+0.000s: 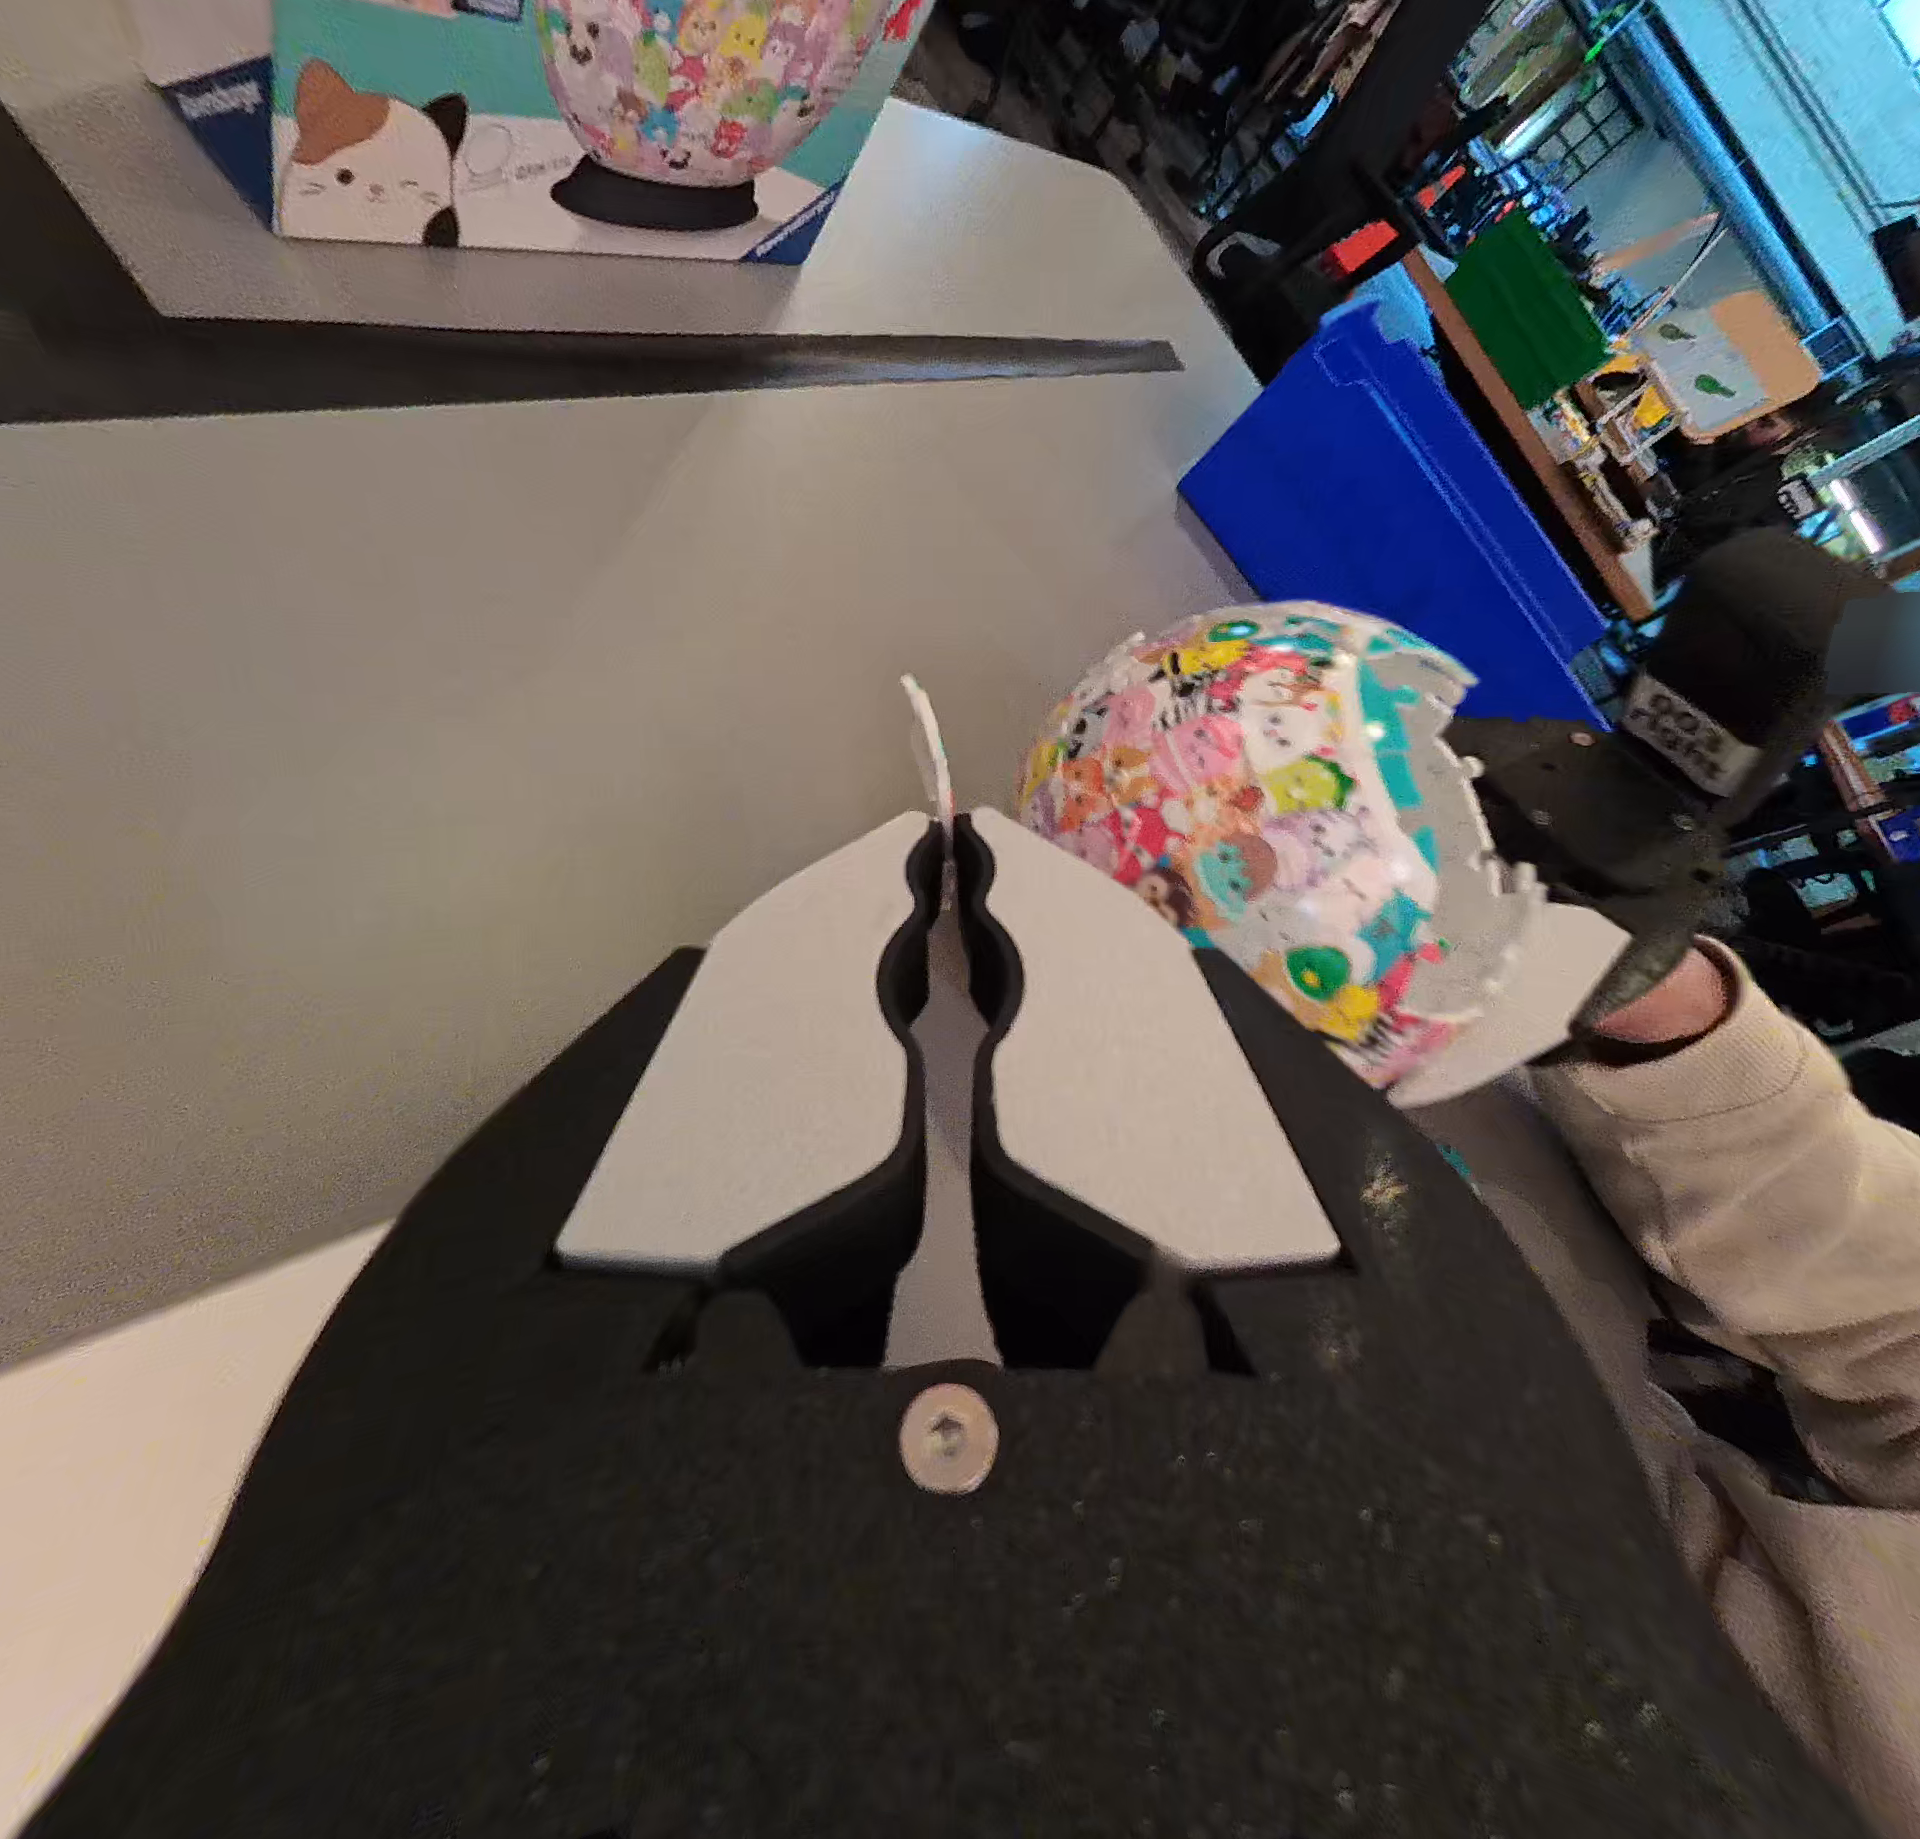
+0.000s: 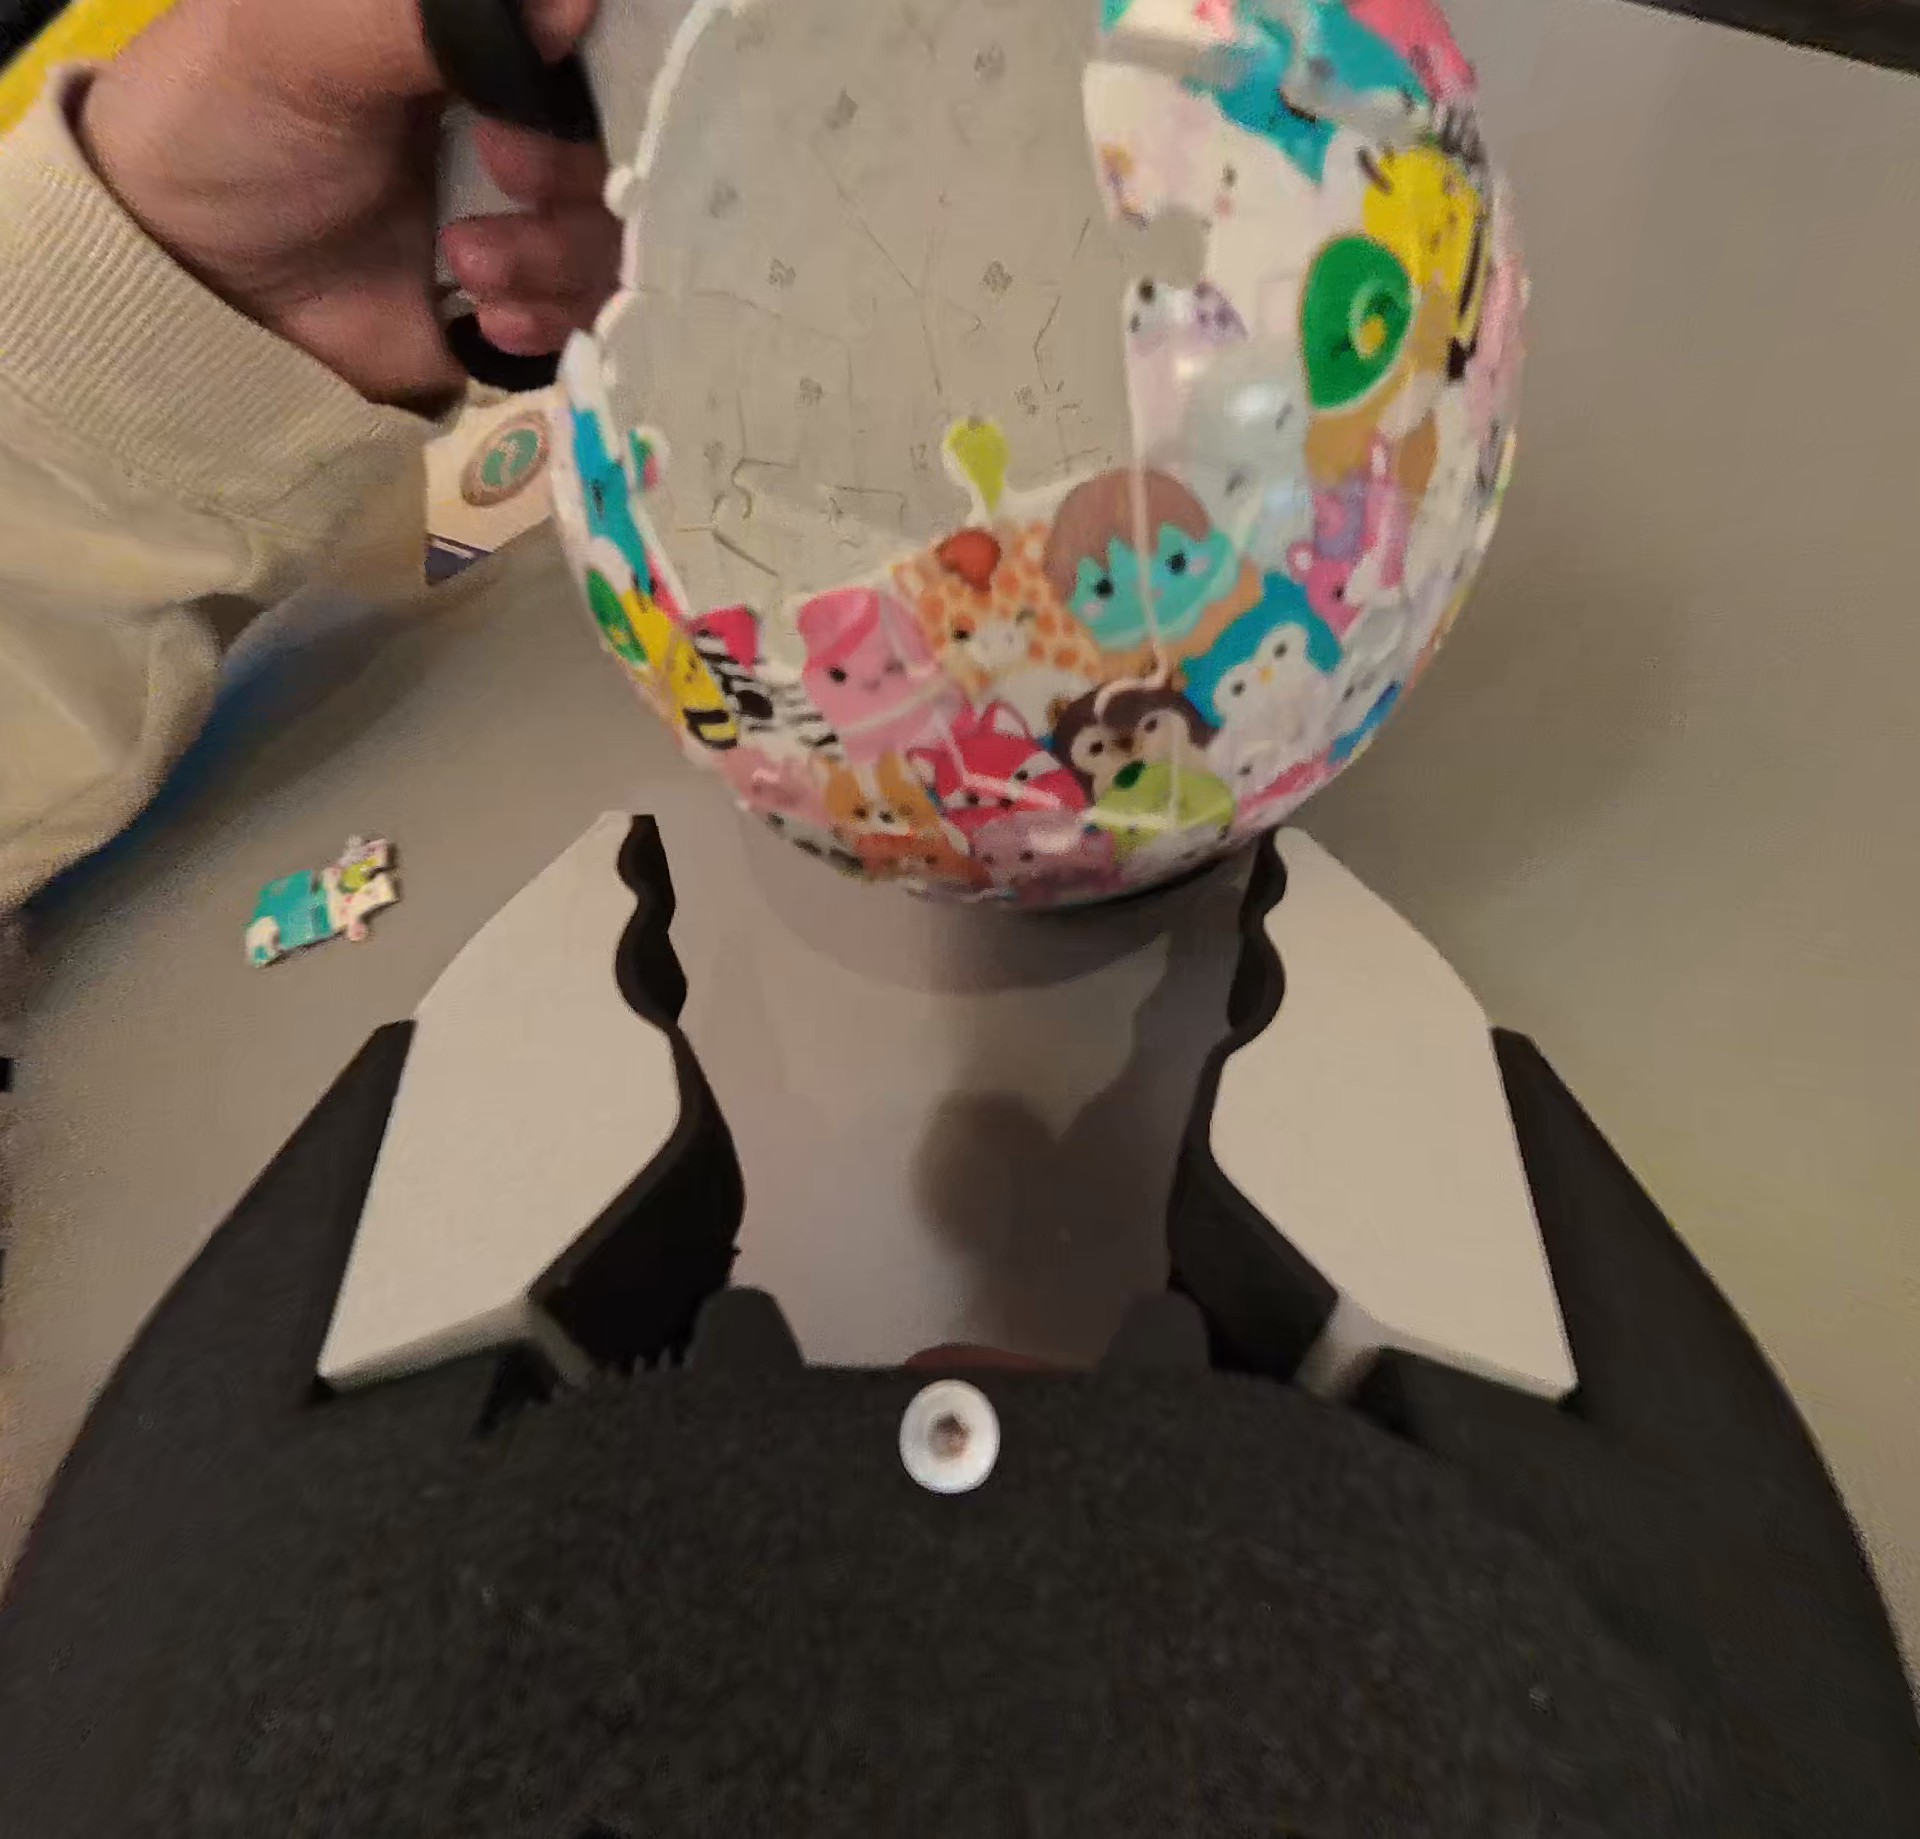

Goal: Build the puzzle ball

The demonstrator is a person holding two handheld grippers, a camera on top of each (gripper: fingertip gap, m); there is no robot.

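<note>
Jaws of the left gripper (image 1: 951,839) are pressed together on a thin curved puzzle piece (image 1: 932,750), which stands edge-on above the fingertips at the centre of the left wrist view; jaws of the right gripper (image 2: 951,854) stand wide apart, with the base of the puzzle ball (image 2: 1049,418) between their tips in the right wrist view, and contact between fingers and ball cannot be confirmed.

Puzzle ball: partly assembled, covered in colourful cartoon animals, with a large gap exposing the grey inner surface; it fills the upper centre of the right wrist view and sits at centre right of the left wrist view (image 1: 1236,833), just beside the held piece.

Right gripper, seen from the left wrist view (image 1: 1538,958): pale finger and black body behind the ball at the right edge, gripped by a hand (image 1: 1662,1000) in a beige sleeve.

Hand on the left handle (image 2: 343,179): upper left of the right wrist view, beside the ball's open edge.

Loose puzzle piece (image 2: 322,901): lying flat on the grey table (image 2: 1662,542), left of centre.

Puzzle box (image 1: 582,75): upper left of the left wrist view, on the table; blue bin (image 1: 1382,501) at right, beyond the table edge.
</note>
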